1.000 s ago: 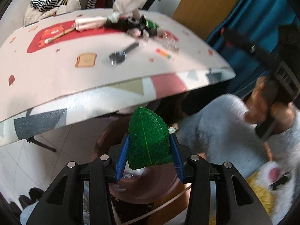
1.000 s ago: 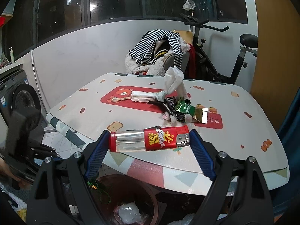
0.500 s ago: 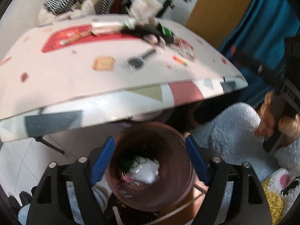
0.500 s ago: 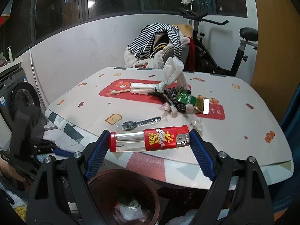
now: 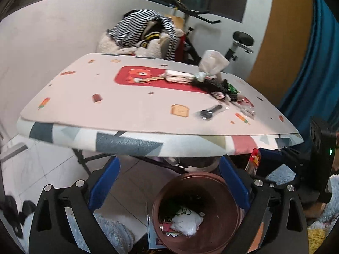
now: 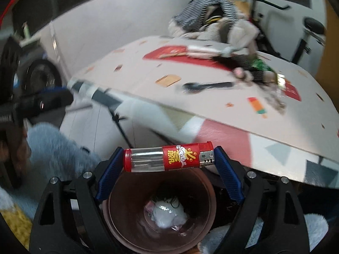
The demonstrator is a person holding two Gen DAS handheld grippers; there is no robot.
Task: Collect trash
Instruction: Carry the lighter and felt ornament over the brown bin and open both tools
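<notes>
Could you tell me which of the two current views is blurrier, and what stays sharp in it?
Right wrist view: the table and room smear with motion blur, while the lighter in the right claw stays crisp. Left wrist view: sharper overall, with slight softness; the fisheye bends the table edge.

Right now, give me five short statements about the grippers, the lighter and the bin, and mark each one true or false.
1. The right hand-held gripper is shut on the red lighter. True.
2. The left hand-held gripper holds a green wrapper. False: it is open and holds nothing.
3. The brown bin lies below the lighter. True.
4. The bin is empty. False: crumpled white trash lies inside.
5. The black spoon sits in the bin. False: it lies on the table.
</notes>
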